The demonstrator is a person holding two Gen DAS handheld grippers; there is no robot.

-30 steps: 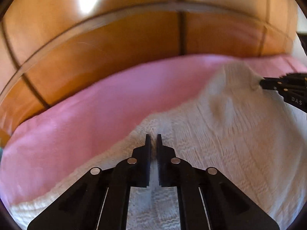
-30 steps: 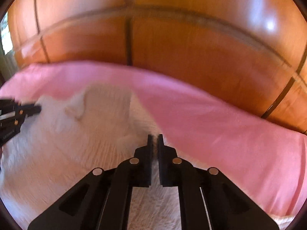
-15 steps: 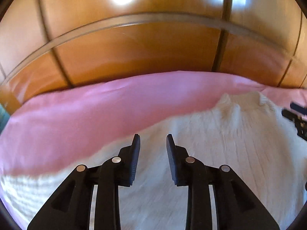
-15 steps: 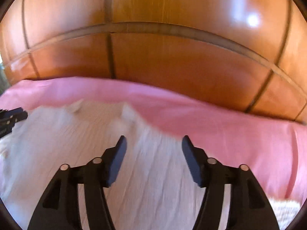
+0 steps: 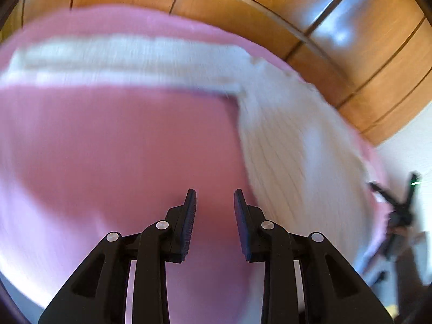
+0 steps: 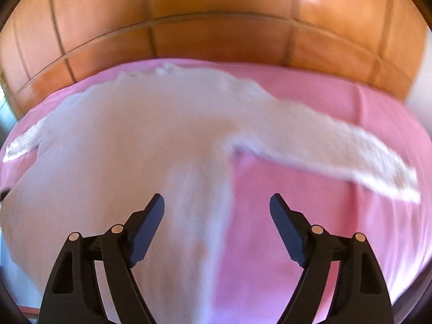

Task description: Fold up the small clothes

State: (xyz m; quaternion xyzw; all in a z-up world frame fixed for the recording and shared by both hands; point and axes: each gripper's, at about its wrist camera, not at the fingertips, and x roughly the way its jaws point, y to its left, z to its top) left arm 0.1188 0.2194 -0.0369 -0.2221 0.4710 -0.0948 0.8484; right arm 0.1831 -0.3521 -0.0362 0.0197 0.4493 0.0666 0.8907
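Note:
A white knit sweater (image 6: 140, 145) lies spread flat on the pink sheet (image 6: 310, 216), one sleeve (image 6: 337, 145) stretched out to the right. In the left wrist view the sweater's body (image 5: 297, 140) lies at the right and its other sleeve (image 5: 121, 56) runs left across the top. My left gripper (image 5: 213, 197) hovers over bare pink sheet (image 5: 108, 148), jaws a little apart, nothing between them. My right gripper (image 6: 216, 202) hangs over the sweater's right edge, its jaws opening wide with no cloth pinched between them. The other gripper (image 5: 397, 205) shows blurred at the far right of the left wrist view.
A glossy wooden panelled headboard (image 6: 216, 13) rises behind the bed. At the right edge of the left wrist view a pale wall or floor (image 5: 405, 156) shows beyond the bed's side. Both views are motion-blurred.
Both grippers let go of the sweater's top edge and opened, then drew back. The left swung off the sweater over bare sheet; the right now sees the whole sweater laid flat.

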